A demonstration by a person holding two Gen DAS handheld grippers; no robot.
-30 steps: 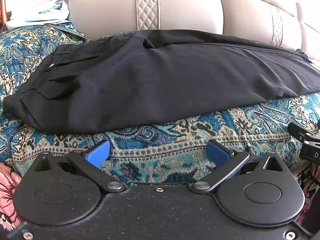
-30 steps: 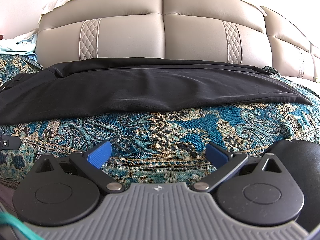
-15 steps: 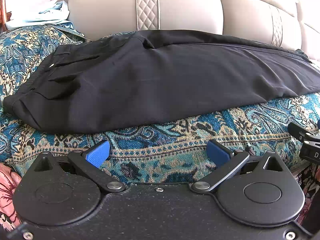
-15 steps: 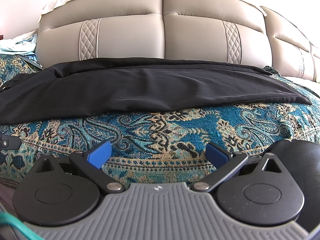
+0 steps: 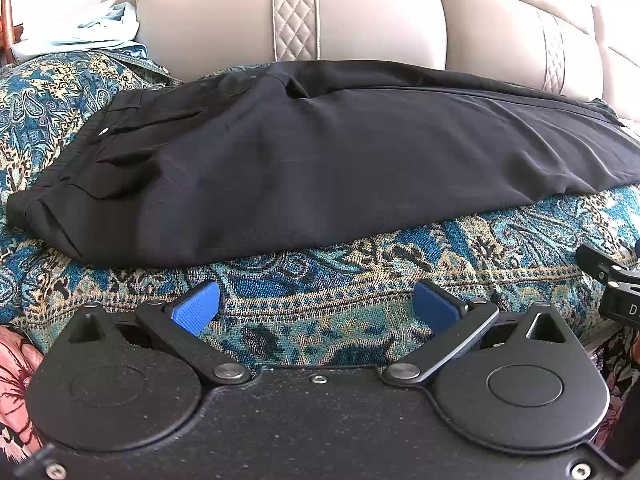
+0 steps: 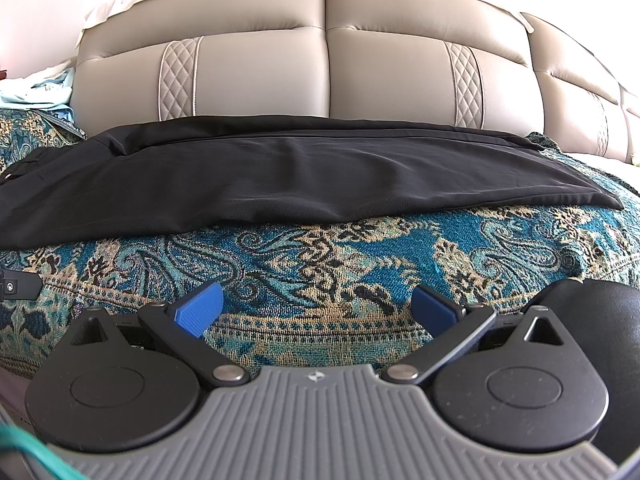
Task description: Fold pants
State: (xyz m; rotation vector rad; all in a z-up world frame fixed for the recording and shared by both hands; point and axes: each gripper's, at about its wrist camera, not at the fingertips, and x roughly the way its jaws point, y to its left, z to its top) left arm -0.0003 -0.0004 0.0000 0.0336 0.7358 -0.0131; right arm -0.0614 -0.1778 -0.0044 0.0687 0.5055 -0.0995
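Note:
Black pants (image 5: 320,160) lie flat and lengthwise on a sofa seat, folded leg on leg. The waistband with a button is at the left, and the leg ends reach right. They also show in the right wrist view (image 6: 288,176), with the hem at the right. My left gripper (image 5: 316,308) is open and empty, a little in front of the pants' near edge. My right gripper (image 6: 316,308) is open and empty, in front of the leg part.
A teal paisley throw (image 5: 360,276) covers the seat, also seen in the right wrist view (image 6: 360,252). A beige leather backrest (image 6: 320,72) rises behind the pants. Light blue cloth (image 5: 92,28) lies at the far left. The right gripper's edge (image 5: 612,284) shows at the right.

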